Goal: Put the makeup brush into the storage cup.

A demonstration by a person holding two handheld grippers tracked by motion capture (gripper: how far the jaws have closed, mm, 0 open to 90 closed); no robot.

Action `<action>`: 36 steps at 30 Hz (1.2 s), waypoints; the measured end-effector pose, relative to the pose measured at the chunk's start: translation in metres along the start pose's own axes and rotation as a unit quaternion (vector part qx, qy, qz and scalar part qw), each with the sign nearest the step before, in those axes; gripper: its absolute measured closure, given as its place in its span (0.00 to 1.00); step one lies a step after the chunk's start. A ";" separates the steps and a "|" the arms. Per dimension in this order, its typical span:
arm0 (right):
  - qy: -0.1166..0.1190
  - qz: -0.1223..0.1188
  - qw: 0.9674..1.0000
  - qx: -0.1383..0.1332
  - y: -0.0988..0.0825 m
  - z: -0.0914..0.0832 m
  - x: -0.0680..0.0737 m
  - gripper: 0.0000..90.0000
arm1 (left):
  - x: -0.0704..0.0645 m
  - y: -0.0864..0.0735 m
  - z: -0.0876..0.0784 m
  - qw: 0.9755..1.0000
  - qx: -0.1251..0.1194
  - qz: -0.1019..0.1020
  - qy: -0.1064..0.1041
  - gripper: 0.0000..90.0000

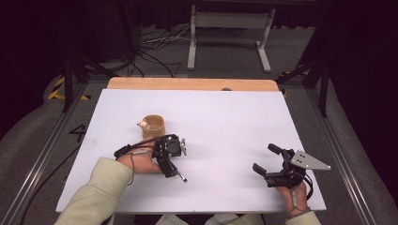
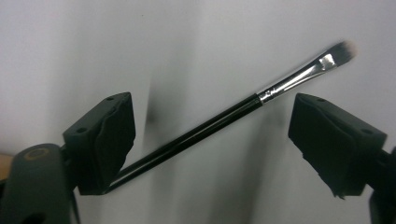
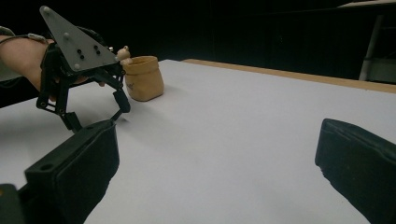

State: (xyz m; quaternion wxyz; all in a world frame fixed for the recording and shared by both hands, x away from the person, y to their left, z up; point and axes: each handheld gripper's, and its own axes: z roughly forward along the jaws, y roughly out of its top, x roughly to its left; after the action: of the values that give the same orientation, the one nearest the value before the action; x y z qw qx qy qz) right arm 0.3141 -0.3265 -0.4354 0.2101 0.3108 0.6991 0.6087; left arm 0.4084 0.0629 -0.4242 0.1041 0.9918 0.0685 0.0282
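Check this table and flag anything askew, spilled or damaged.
Nothing stands out. The makeup brush lies flat and whole on the white table, slantwise between the left gripper and its open jaws. The tan pouch stands upright, nothing spilled. The right gripper is open, apart.

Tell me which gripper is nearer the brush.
Left. The left gripper straddles the brush, fingers open around it; the right gripper sits far across the table.
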 end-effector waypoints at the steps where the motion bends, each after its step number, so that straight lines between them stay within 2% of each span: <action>1: 0.000 0.001 1.000 0.001 0.000 0.000 0.000 0.00 | 0.000 0.000 0.000 1.000 0.001 -0.005 0.001 0.20; 2: 0.001 0.005 1.000 0.001 0.000 0.000 0.000 0.00 | 0.001 0.000 0.001 1.000 0.004 -0.001 -0.003 0.21; 4: 0.001 0.006 1.000 0.002 -0.001 0.001 0.000 0.00 | 0.000 0.000 0.002 1.000 0.009 -0.006 -0.001 0.23; 5: 0.000 0.007 1.000 0.002 -0.001 0.001 0.000 0.00 | 0.001 0.000 0.004 1.000 0.007 0.000 -0.003 0.24; 7: 0.001 0.007 1.000 0.001 -0.001 0.001 0.000 0.00 | -0.001 0.001 0.004 1.000 0.004 -0.007 -0.008 0.26; 8: 0.001 0.007 1.000 0.002 -0.001 0.001 -0.001 0.00 | 0.000 0.002 0.004 1.000 0.007 -0.002 -0.008 0.27; 9: 0.001 0.008 1.000 0.002 -0.001 0.001 -0.001 0.00 | 0.000 0.002 0.004 1.000 0.006 -0.004 -0.015 0.29; 12: 0.004 0.010 1.000 0.002 -0.001 0.001 -0.001 0.00 | -0.001 0.003 0.003 1.000 0.018 -0.002 -0.020 0.34; 14: 0.005 0.011 1.000 0.002 -0.001 0.001 0.000 0.00 | -0.001 0.003 0.004 1.000 0.014 0.000 -0.026 0.38; 19: 0.006 0.014 1.000 0.001 -0.001 0.001 -0.001 0.00 | -0.003 0.003 0.002 0.999 0.022 0.005 -0.024 0.48; 20: 0.007 0.015 1.000 0.001 -0.001 0.001 -0.001 0.00 | -0.004 0.004 0.001 0.999 0.032 0.009 -0.023 0.50; 26: 0.012 0.017 1.000 0.006 -0.001 0.003 0.000 0.00 | -0.005 0.004 0.000 0.999 0.038 0.014 -0.026 0.68; 31: 0.006 0.016 1.000 -0.001 0.000 0.001 0.000 0.00 | -0.006 0.005 -0.001 0.998 0.049 0.019 -0.023 0.73; 36: 0.006 0.016 1.000 -0.001 0.000 0.001 0.001 0.01 | -0.007 0.006 0.000 0.998 0.057 0.025 -0.022 0.87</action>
State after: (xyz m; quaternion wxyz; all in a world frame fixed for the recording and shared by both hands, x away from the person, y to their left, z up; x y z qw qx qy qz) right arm 0.3142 -0.3256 -0.4355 0.1961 0.3180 0.6950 0.6143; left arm 0.4021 0.0558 -0.4228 0.0484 0.9979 0.0433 0.0045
